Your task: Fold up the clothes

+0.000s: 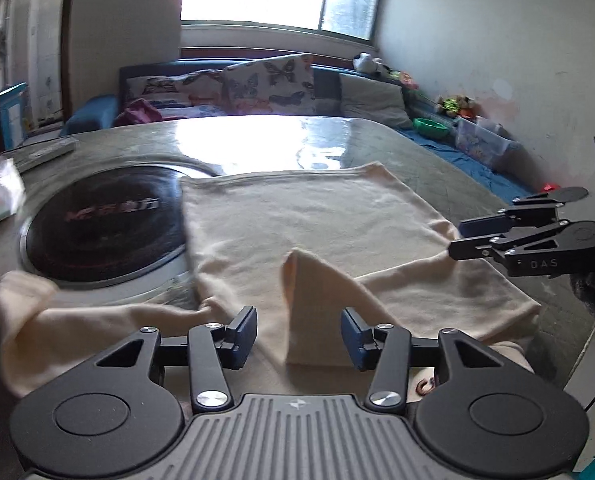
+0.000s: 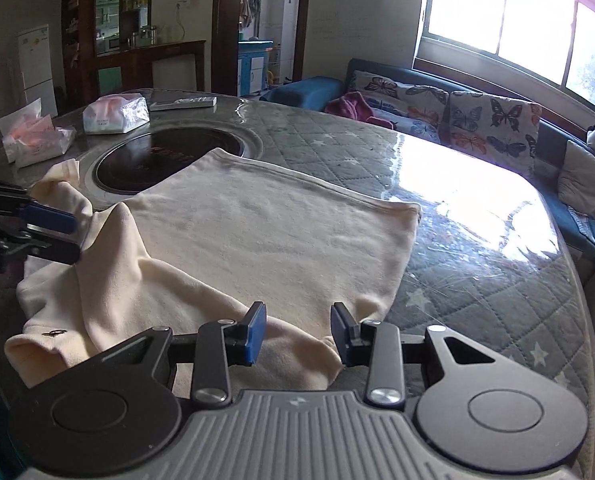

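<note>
Jaws: left gripper [image 1: 298, 334] apart over raised sleeve fold, not clamped; right gripper [image 2: 298, 332] apart above near hem.
Cream top [image 2: 265, 232]: flat at table [image 2: 477, 280] near edge, overlapping inset hob [image 2: 169, 156].
Done: body spread.
Left: sleeves, folds.

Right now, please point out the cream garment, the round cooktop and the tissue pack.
cream garment [image 2: 265, 236]: right wrist view, on its flat body panel.
round cooktop [image 1: 105, 224]: left wrist view, on the dark glass centre.
tissue pack [image 2: 115, 114]: right wrist view, on its front face.
</note>
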Motion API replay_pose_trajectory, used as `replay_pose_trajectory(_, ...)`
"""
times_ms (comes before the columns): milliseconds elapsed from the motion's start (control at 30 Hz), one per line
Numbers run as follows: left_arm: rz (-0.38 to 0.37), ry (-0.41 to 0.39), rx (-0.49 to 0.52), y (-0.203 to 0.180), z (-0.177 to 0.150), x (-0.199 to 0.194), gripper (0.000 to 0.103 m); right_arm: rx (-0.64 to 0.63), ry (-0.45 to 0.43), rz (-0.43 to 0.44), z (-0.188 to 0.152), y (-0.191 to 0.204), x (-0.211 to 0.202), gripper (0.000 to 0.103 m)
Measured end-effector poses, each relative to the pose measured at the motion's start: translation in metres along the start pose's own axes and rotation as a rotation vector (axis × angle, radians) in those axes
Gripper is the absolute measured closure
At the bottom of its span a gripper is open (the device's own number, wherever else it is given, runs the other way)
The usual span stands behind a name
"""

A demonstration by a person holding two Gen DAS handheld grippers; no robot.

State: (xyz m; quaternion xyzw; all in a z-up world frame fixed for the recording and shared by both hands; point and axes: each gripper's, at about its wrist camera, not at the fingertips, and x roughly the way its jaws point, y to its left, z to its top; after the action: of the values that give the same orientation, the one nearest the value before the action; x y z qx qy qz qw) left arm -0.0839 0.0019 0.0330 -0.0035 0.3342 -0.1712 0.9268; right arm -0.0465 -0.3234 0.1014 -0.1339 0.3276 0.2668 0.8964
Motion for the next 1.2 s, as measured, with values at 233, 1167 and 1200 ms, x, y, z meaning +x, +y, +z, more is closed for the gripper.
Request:
replay_pose_trajectory(233,-0.02,0.066,-0.049,-0.001,-0.002,-0.01,0.097,-0.022,0.008,-0.003,-0.001,0.003,0.006,0.067)
replay_pose_trajectory(1167,0.052,-0.04,-0.025,0.012,-0.002,-0.016,0.087,-0.067,0.008,0.073,-0.008,0.03,-0.008,0.067)
replay_pose_trajectory(1200,0.101,-0.054,-0.028,0.018,-0.002,-0.02,0.087,-0.077,0.018,0.094,-0.01,0.033,-0.008,0.067)
